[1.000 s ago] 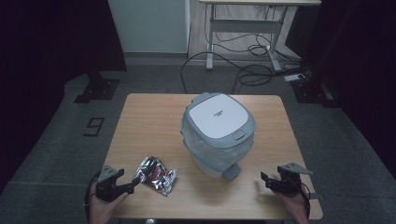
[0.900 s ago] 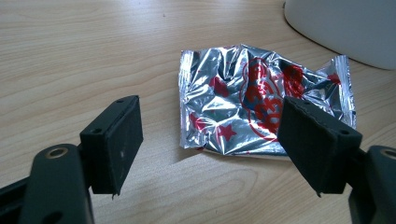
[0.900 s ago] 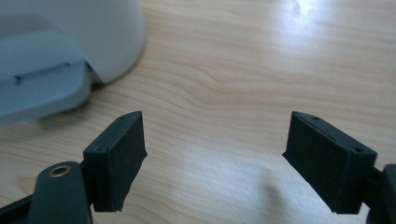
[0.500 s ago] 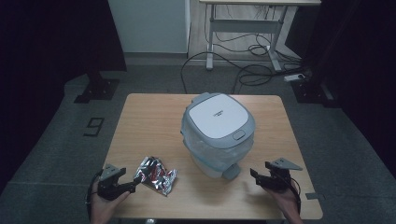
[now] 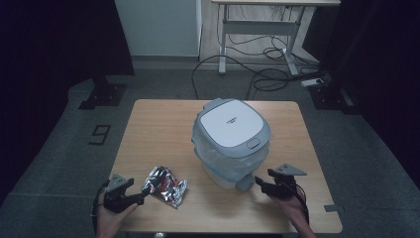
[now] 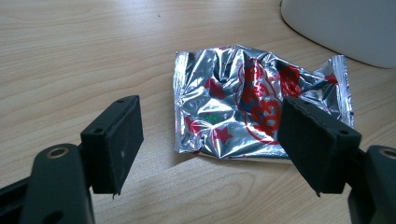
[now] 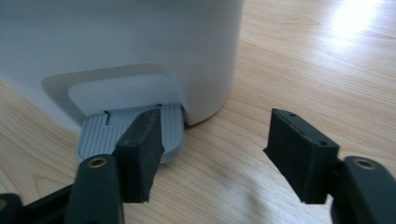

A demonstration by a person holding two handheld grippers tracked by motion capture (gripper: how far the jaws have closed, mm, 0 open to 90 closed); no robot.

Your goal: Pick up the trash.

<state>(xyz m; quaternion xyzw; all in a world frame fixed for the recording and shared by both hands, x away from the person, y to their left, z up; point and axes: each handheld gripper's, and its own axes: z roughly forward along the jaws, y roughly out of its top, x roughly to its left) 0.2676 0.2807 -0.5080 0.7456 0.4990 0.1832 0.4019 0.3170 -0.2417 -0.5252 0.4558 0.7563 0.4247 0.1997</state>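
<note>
Right gripper view: grey pedal [image 7: 128, 133] just beyond closing right claw [image 7: 219, 156].

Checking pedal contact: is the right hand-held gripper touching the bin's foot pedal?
Cannot tell. In the right gripper view one jaw of the right hand-held gripper overlaps the foot pedal, hiding any gap or contact.

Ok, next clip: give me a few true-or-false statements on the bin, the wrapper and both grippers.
1. The foil wrapper lies flat on the table, ahead of the left gripper. True.
2. The left gripper is clamped on the wrapper. False: its jaws stand open, short of it.
3. The pedal bin has its lid up. False: the lid is down.
4. The right gripper is at the bin's foot pedal, one jaw over it. True.
5. The right gripper holds something. False: nothing is between its jaws, which have just been closing.
</note>
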